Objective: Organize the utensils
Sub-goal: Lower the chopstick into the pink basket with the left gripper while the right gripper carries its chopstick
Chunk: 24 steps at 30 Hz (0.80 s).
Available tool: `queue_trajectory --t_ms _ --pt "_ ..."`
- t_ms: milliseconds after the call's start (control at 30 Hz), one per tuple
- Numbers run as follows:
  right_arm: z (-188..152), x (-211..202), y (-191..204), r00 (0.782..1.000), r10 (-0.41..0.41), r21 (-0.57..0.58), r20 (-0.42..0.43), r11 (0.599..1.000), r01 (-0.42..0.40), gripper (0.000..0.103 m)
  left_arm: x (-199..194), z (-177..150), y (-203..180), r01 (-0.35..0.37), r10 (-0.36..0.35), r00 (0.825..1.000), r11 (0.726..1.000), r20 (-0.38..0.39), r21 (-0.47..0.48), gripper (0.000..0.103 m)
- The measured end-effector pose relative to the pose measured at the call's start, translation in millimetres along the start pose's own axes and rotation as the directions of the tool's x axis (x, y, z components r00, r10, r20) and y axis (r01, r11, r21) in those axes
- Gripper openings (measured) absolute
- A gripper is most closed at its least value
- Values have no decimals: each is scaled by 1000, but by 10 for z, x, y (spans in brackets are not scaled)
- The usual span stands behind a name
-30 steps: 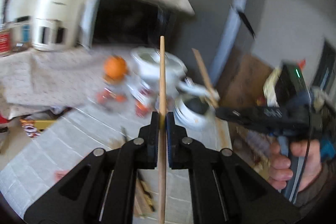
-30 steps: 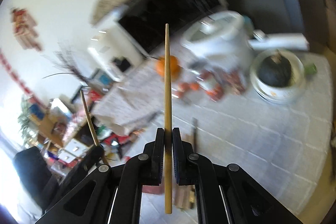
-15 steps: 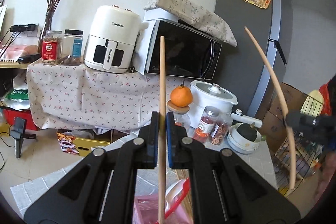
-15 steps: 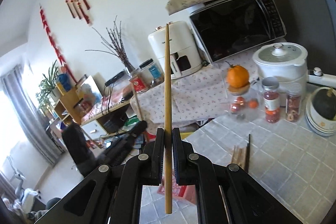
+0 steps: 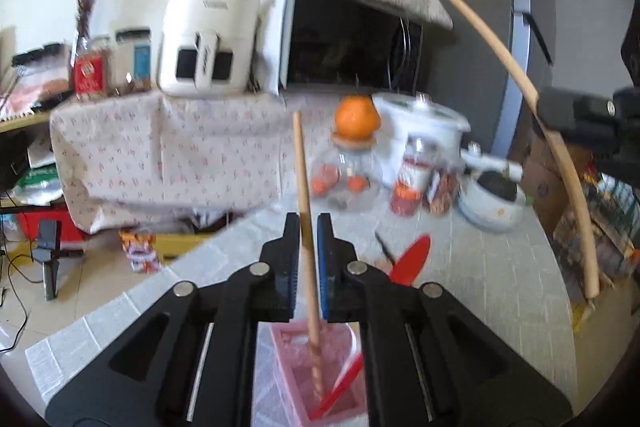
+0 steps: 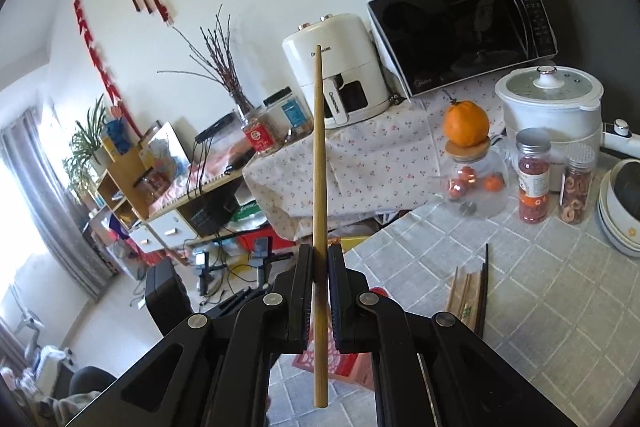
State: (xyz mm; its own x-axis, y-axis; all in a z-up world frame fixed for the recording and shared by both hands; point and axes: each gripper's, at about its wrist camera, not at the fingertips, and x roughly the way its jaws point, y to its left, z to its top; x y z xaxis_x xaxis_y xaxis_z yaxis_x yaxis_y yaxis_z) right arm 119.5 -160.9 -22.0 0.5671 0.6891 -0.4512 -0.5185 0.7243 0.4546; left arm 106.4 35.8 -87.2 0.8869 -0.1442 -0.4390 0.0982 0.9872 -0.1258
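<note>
While left gripper (image 5: 308, 227) jaws open, chopstick (image 5: 306, 247) stands between them, tip down in pink bin (image 5: 298, 383).
Right gripper (image 6: 320, 259) clenched on second chopstick (image 6: 319, 211), upright; spare chopsticks (image 6: 466, 295) on table (image 6: 540, 299) at 3 o'clock.

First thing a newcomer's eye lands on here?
The wooden chopstick between the left tongs, whose jaws are opening; its lower end is down in the pink holder beside a red spoon. The right tongs are shut on a second chopstick, held upright. Behind, an orange sits on a jar lid.
</note>
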Motion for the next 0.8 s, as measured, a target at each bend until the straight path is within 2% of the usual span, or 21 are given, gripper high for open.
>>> queue_trajectory --t_ms 67,167,200,300,333,400,500,533,633,800 --pt "-20 39 -5 1000 -4 2 -9 1000 4 8 12 27 25 18 -19 998 1000 -53 -14 15" --pt "-48 103 -17 1000 -5 8 -20 1000 5 8 -61 132 104 32 -36 997 997 -61 -65 20" --pt "-57 126 -18 1000 -2 12 -22 1000 2 8 -92 194 128 31 -37 997 997 -67 -77 24" --pt "-84 188 -9 1000 1 19 -17 1000 -1 8 -126 356 170 28 -40 992 994 -115 -107 26" --pt "-98 214 -1 1000 3 19 -16 1000 -3 8 -144 454 201 50 -72 986 988 -151 -144 26" --pt "-138 293 66 1000 5 -3 -26 1000 -5 8 -203 611 259 125 -163 972 968 -168 -219 30" --pt "-210 409 170 998 -2 -60 -56 998 -1 8 -349 789 366 248 -295 948 919 -119 -305 54" --pt "-237 449 201 998 -2 -78 -68 997 -3 8 -374 824 410 274 -326 939 902 -108 -334 54" --pt "-299 532 230 995 -21 -108 -95 994 11 8 -330 833 511 300 -373 922 859 -107 -415 54" --pt "-343 613 135 993 -52 -97 -106 994 42 7 -213 704 566 243 -348 923 858 -164 -452 54"
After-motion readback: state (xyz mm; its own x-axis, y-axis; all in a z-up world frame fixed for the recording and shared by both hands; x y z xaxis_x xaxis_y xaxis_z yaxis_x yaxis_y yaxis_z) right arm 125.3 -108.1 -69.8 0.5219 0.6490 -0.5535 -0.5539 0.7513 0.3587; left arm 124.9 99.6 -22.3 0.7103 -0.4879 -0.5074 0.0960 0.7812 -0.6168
